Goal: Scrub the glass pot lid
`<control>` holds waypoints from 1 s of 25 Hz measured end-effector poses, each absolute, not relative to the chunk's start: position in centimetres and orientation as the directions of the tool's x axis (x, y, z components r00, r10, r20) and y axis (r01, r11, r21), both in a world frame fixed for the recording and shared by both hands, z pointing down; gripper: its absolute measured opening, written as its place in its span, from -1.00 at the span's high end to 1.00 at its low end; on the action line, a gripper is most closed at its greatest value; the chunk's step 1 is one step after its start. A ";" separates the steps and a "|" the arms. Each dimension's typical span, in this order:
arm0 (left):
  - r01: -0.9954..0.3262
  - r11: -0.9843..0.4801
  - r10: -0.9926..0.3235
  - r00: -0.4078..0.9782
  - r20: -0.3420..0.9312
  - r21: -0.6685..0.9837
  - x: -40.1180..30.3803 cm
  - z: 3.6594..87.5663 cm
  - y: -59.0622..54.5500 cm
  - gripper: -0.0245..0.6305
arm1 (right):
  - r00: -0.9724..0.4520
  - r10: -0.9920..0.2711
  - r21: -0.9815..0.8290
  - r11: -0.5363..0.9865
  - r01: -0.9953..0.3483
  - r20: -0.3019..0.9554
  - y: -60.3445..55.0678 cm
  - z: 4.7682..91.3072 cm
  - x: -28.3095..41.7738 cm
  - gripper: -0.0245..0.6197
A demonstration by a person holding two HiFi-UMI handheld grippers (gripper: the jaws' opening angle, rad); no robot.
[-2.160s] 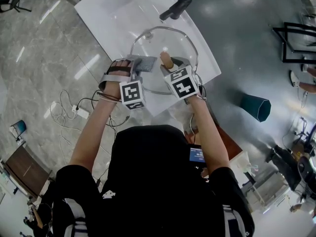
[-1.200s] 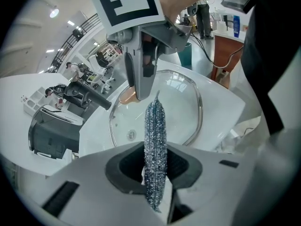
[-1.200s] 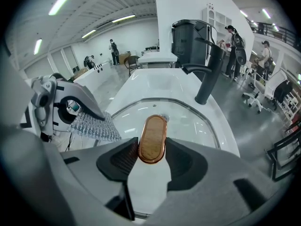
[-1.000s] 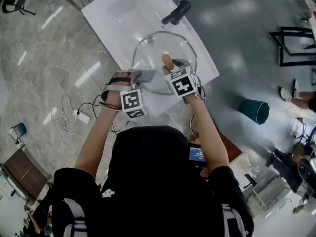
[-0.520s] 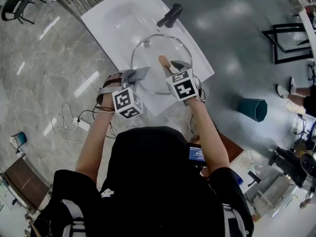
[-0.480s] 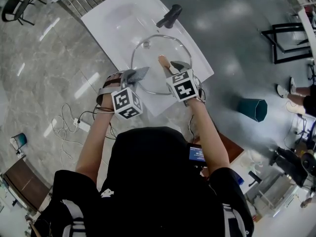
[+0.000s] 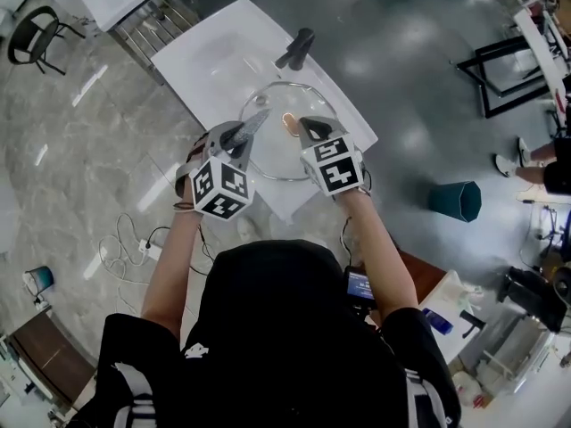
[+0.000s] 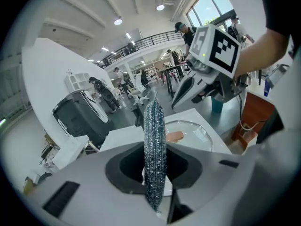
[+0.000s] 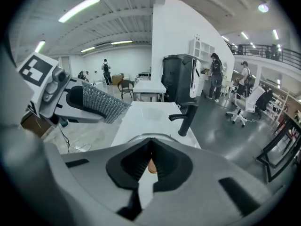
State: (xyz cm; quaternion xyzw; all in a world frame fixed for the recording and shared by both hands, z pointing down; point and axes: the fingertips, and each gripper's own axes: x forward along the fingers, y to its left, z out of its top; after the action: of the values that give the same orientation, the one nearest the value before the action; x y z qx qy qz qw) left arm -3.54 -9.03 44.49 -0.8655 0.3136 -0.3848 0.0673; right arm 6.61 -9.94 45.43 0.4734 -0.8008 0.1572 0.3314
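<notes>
The glass pot lid [image 7: 284, 157] lies flat on the white table [image 7: 214, 56] at the centre of the head view, just below the black faucet [image 7: 297, 49]. The left claw [image 7: 241, 132] is clamped on a silvery scouring cloth [image 8: 154, 140], which stands edge-on between its pads above the lid's left rim. The right claw [image 7: 308, 126] has just been closing. Its jaws now meet with nothing between them, just right of the lid's wooden knob [image 7: 288, 121].
</notes>
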 end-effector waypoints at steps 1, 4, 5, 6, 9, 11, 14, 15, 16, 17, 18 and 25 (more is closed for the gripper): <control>-0.503 -0.788 -0.603 0.515 0.609 -0.355 -3.4 43.5 -9.2 0.70 | -0.337 -0.666 0.060 0.498 -0.865 0.665 -10.1 44.5 6.6 0.92; -0.534 -0.766 -0.634 0.537 0.557 -0.358 -3.2 40.3 -9.7 0.70 | -0.350 -0.710 0.068 0.487 -0.871 0.611 -10.3 41.5 6.2 0.92; -0.541 -0.760 -0.643 0.545 0.538 -0.360 -3.1 39.2 -9.8 0.70 | -0.356 -0.724 0.069 0.485 -0.872 0.590 -10.4 40.4 6.0 0.93; -0.546 -0.755 -0.651 0.554 0.519 -0.363 -3.0 38.2 -9.9 0.70 | -0.364 -0.737 0.069 0.485 -0.872 0.569 -10.4 39.2 5.7 0.93; -0.562 -0.733 -0.679 0.574 0.458 -0.383 -3.0 35.2 -10.1 0.70 | -0.402 -0.769 0.061 0.493 -0.868 0.498 -10.3 35.8 4.9 0.93; -0.583 -0.711 -0.703 0.578 0.414 -0.393 -3.2 33.3 -10.2 0.70 | -0.417 -0.793 0.071 0.495 -0.866 0.444 -10.1 33.4 4.4 0.93; -0.617 -0.688 -0.726 0.588 0.356 -0.383 -3.5 30.5 -10.2 0.70 | -0.415 -0.830 0.113 0.484 -0.868 0.371 -9.9 30.1 4.1 0.93; -0.627 -0.684 -0.730 0.595 0.337 -0.373 -3.6 29.6 -10.1 0.70 | -0.417 -0.839 0.119 0.481 -0.868 0.351 -9.8 29.1 4.0 0.93; -0.638 -0.680 -0.733 0.602 0.318 -0.361 -3.7 28.7 -10.0 0.70 | -0.418 -0.846 0.123 0.478 -0.869 0.331 -9.7 28.2 3.9 0.93; -0.648 -0.677 -0.736 0.609 0.298 -0.349 -3.7 27.8 -9.9 0.70 | -0.419 -0.852 0.126 0.475 -0.871 0.313 -9.6 27.3 3.8 0.93; -0.657 -0.674 -0.738 0.615 0.276 -0.337 -3.8 26.9 -9.9 0.70 | -0.419 -0.858 0.128 0.471 -0.873 0.296 -9.5 26.6 3.8 0.93; -0.716 -0.655 -0.750 0.655 0.095 -0.242 -4.1 21.1 -9.3 0.70 | -0.415 -0.889 0.136 0.443 -0.886 0.193 -9.0 21.7 3.7 0.93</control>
State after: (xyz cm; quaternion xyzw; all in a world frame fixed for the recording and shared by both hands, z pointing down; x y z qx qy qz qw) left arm -4.07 -9.33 21.09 -0.9049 0.4049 -0.0935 0.0918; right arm 3.67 -8.97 21.69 0.5275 -0.8412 -0.0065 0.1188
